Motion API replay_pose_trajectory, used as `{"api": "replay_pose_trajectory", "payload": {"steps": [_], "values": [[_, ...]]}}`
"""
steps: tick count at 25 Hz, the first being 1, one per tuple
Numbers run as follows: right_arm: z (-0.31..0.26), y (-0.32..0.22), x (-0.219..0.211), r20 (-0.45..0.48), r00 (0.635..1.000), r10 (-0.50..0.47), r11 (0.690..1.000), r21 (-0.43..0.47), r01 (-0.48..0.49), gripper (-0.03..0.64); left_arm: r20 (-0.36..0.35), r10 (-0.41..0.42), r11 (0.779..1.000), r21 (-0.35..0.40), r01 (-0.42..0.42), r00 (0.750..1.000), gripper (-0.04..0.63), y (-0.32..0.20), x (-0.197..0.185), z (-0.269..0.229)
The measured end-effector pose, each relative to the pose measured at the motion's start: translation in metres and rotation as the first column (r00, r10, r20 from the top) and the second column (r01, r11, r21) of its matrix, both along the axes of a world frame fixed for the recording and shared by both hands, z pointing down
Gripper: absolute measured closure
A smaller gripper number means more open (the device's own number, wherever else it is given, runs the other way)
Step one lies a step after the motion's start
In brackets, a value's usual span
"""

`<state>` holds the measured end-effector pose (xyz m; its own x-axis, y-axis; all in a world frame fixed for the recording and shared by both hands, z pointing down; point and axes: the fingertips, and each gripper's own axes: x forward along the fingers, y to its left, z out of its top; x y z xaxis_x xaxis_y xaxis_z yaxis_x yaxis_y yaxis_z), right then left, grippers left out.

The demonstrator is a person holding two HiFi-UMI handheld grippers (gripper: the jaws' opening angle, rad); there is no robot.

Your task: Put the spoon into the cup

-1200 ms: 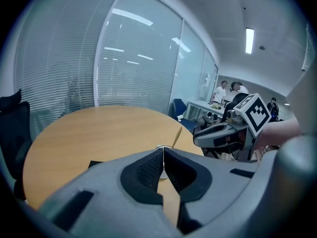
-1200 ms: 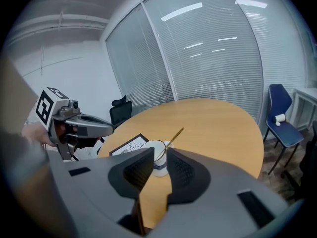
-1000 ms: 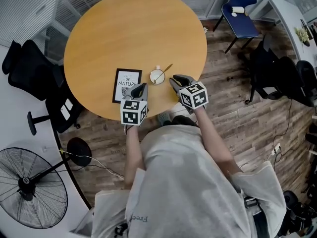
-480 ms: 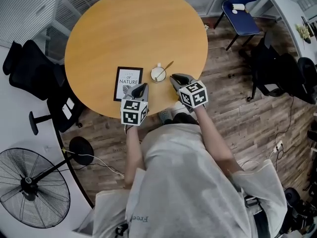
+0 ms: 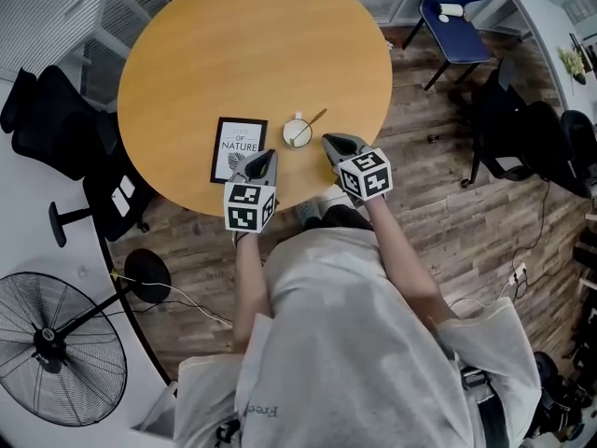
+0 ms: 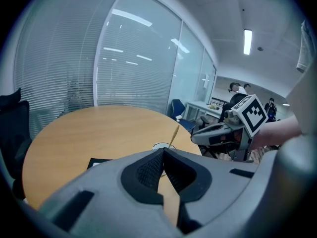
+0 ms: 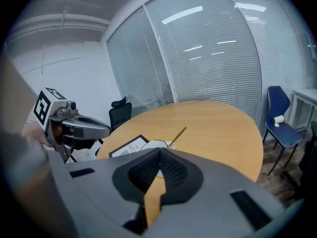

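I'm hovering the left gripper (image 5: 266,160) and right gripper (image 5: 329,141) at frame centre, fingers pressed together, empty, flanking the cup (image 5: 297,134) holding the spoon (image 5: 315,118) on the bench (image 5: 233,54).

Overhead; two low views across table (image 5: 252,54)

The dark book (image 5: 237,149) on the table (image 5: 233,54) has the white words "OF NATURE" on its cover. The person's shirt (image 5: 345,343) has the word "Free".

The table (image 5: 242,54) is smooth matt wood, the cup (image 5: 297,134) glossy white, the spoon (image 5: 317,117) shiny gold-toned metal.
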<state>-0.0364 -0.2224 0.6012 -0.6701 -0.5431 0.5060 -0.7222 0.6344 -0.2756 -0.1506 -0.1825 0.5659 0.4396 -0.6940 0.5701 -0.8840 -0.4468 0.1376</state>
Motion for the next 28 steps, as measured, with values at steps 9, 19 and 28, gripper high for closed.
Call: {"api": "replay_pose_trajectory", "payload": {"steps": [9,19,28], "values": [[0.003,0.002,0.005,0.007,1.000,0.012,1.000,0.005,-0.012,0.618,-0.001,-0.022,1.000,0.009,0.022,1.000,0.588,-0.003,0.004,0.001],[0.003,0.008,0.022,0.045,0.998,0.051,0.999,-0.012,-0.050,0.620,0.007,0.023,1.000,0.017,-0.023,1.000,0.588,-0.004,0.025,0.000],[0.002,0.013,0.022,0.028,0.999,0.035,0.999,-0.003,-0.035,0.620,0.022,0.013,1.000,0.012,-0.014,1.000,0.588,-0.003,0.025,0.002]]}}
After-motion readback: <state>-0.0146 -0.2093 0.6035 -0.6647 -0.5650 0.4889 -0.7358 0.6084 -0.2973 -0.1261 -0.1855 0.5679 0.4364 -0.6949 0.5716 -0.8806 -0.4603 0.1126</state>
